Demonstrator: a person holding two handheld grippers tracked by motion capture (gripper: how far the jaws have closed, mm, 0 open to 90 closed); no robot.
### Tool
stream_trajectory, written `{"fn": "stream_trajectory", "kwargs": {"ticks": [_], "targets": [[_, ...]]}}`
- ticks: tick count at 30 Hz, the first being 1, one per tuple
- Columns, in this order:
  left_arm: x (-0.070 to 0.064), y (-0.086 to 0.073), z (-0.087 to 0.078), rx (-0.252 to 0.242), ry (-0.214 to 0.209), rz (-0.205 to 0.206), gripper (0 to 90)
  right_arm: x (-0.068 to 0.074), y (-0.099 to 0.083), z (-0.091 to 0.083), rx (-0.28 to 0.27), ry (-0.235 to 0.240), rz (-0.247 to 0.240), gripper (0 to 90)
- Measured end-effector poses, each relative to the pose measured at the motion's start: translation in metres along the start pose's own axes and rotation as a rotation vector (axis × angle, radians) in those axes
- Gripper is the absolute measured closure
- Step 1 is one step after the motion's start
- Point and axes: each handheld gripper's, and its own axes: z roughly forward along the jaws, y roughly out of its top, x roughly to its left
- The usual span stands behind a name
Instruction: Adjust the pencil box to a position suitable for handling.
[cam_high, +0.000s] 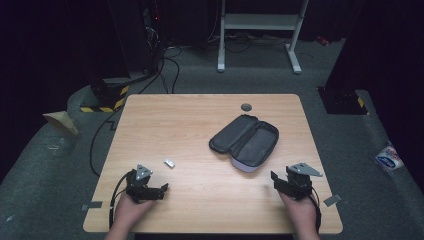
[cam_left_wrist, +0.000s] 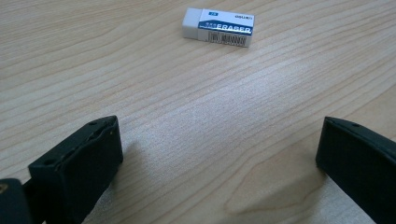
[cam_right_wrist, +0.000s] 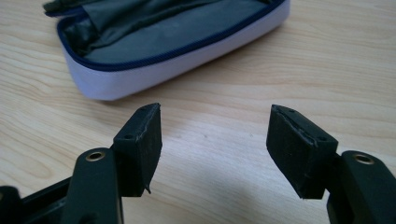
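The small white rectangular eraser with a blue sleeve (cam_left_wrist: 218, 27) lay flat on the wooden bench (cam_high: 200, 190) just beyond the left gripper (cam_high: 161, 192), whose fingers (cam_left_wrist: 79, 170) were spread wide, as were the right gripper (cam_high: 278, 184) fingers near the open grey zip pencil case (cam_high: 245, 141), so a shallow pinch could have pushed the eraser away.

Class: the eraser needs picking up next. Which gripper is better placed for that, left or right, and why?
Left. The left gripper sits open just short of the eraser, which lies ahead of its jaws. The right gripper, also open, faces the open pencil case across the table.
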Motion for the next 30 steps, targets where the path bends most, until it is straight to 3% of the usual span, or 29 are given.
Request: {"fn": "stream_trajectory", "kwargs": {"ticks": [6, 18, 30], "targets": [[0.0, 0.0, 0.001, -0.004, 0.001, -0.001, 0.7, 0.011, 0.013, -0.003, -0.01, 0.041, -0.001, 34.7], [0.0, 0.0, 0.001, -0.003, -0.003, 0.0, 0.5, 0.048, 0.037, 0.009, -0.036, 0.103, -0.074, 38.9], [0.001, 0.001, 0.001, 0.0, -0.004, 0.006, 0.4, 0.061, 0.043, 0.026, -0.01, 0.145, -0.1, 45.7]]}}
